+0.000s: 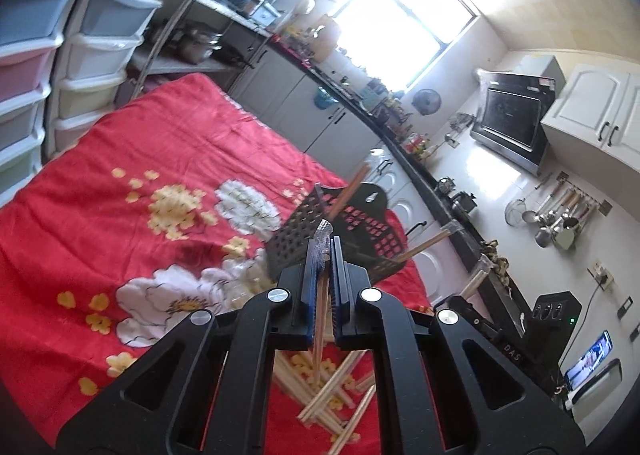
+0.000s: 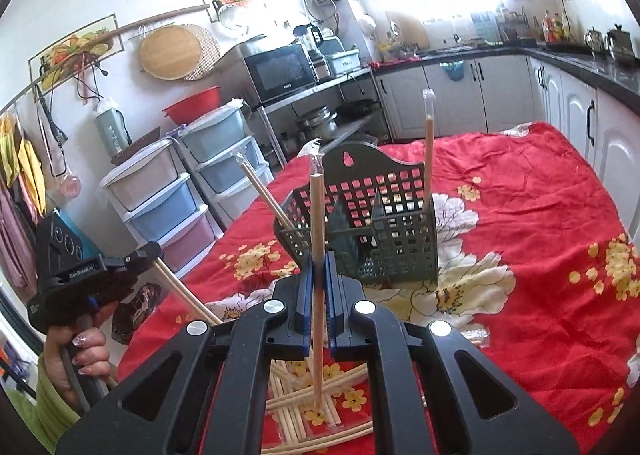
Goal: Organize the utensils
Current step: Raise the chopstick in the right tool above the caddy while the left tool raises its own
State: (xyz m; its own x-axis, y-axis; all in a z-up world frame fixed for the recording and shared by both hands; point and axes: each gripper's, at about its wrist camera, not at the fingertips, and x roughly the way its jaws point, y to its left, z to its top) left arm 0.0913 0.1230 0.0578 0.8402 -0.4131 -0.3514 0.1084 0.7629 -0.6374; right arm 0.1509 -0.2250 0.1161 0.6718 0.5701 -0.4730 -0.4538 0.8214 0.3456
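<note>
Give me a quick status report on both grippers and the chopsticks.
Left gripper shut on one chopstick. Right gripper shut on an upright chopstick. Basket ahead holds two; loose pile below. Nothing in the way.

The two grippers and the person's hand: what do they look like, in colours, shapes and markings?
Both the left gripper and right gripper are black frames with cut-out openings, round silver pivot pins and blue-edged fingers. The left gripper's body carries small white lettering. The hand has pale decorated nails and a light green sleeve.
</note>
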